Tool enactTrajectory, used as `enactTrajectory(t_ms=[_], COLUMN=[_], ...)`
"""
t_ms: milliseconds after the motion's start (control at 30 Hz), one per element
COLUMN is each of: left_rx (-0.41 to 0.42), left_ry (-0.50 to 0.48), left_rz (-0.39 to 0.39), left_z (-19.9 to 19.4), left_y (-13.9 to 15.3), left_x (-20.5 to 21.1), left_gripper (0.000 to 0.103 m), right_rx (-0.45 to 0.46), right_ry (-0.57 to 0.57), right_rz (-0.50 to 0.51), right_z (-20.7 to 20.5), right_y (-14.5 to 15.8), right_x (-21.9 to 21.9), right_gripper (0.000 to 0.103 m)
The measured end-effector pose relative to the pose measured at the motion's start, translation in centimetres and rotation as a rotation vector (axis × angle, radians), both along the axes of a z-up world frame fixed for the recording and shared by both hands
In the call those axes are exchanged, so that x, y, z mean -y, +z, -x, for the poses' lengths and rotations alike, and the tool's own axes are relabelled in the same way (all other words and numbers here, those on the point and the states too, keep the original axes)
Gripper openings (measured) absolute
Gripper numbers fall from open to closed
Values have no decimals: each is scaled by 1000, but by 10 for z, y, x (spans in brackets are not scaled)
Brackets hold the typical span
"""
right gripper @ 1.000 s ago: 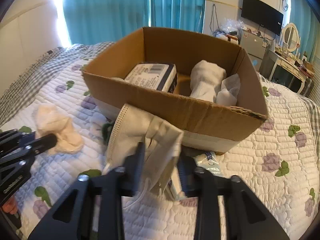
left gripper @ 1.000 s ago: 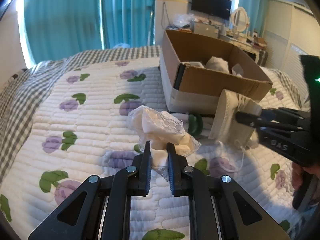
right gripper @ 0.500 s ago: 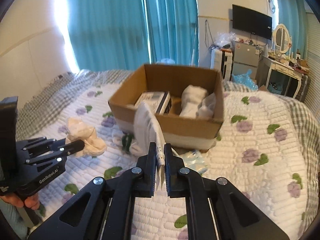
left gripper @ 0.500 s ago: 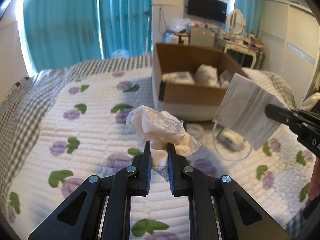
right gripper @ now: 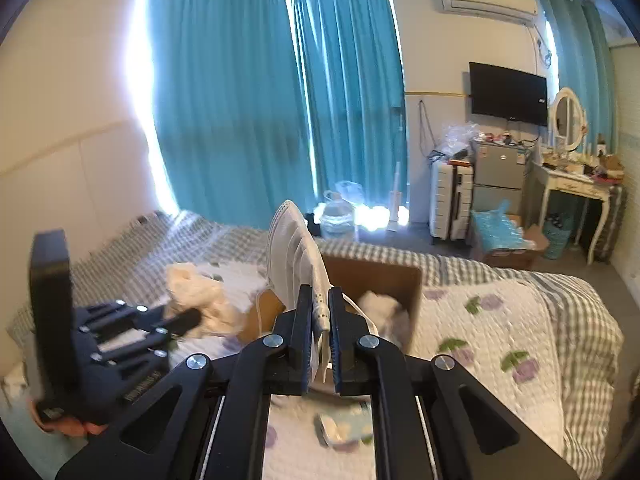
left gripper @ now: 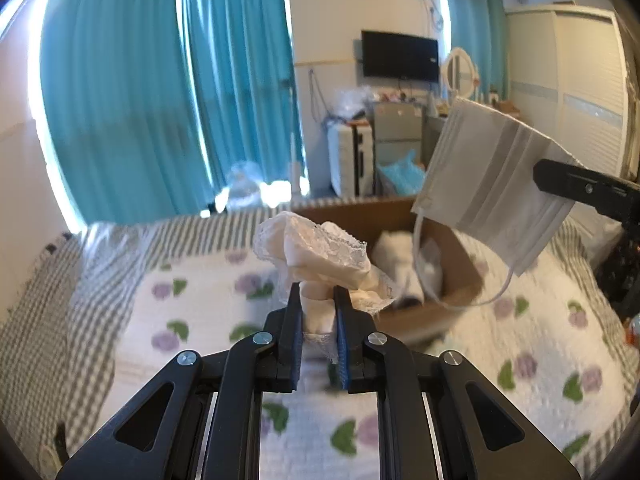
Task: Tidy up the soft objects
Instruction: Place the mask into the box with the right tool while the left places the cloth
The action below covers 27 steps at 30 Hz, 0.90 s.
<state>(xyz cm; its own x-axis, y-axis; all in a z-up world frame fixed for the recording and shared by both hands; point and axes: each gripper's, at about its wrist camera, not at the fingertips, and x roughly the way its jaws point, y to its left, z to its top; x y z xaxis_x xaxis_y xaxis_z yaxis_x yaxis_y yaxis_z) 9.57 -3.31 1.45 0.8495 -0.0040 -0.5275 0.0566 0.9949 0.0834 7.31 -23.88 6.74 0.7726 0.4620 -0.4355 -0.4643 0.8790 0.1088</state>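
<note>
The left gripper [left gripper: 316, 304] is clamped on a lace cloth [left gripper: 316, 248], and the right gripper [right gripper: 320, 312] is clamped on the edge of a mask [right gripper: 294, 256]. Both items hang in the air above the bed [right gripper: 500, 320], with the box [left gripper: 436, 312] just beyond them, probably so each can be dropped in. The mask's loop [left gripper: 460, 300] dangles free. Lettering on the left gripper's body is too blurred to read.

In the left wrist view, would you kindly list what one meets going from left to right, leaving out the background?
Checked blanket → lace cloth in the left gripper → cardboard box → face mask → right gripper.
</note>
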Motion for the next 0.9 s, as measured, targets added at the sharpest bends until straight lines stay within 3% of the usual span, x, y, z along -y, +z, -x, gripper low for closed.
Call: enactTrajectory(t_ms=[200, 433, 533, 633, 667, 700, 767, 900], left_rx=[12, -43, -54, -53, -55, -57, -56, -75], left_ry=[10, -4, -22, -34, -38, -41, -53, -74], left_rz=[-44, -62, -74, -73, -68, -63, -48, -45], left_z=[-43, -84, -99, -112, -117, -120, -127, -134], left_y=[-6, -38, -47, -51, -52, -53, -54, -53], left_x=[4, 6, 14, 20, 22, 23, 25, 34], left_gripper=[13, 13, 13, 13, 14, 15, 20, 22], right_rx=[-109, -330, -336, -298, -281, -259, -214, -186], right_ry=[40, 3, -17, -28, -41, -63, -94, -84], right_rz=[-39, 46, 88, 88, 95, 101, 82, 4], right_z=[-64, -148, -165, -173, -176, -176, -175, -166], right_y=[-19, -112, -129, -125, -123, -120, -115, -97], right_x=[-14, -28, -28, -26, -23, -21, -12, 6], right_gripper=[7, 7, 7, 10, 19, 40, 60, 64])
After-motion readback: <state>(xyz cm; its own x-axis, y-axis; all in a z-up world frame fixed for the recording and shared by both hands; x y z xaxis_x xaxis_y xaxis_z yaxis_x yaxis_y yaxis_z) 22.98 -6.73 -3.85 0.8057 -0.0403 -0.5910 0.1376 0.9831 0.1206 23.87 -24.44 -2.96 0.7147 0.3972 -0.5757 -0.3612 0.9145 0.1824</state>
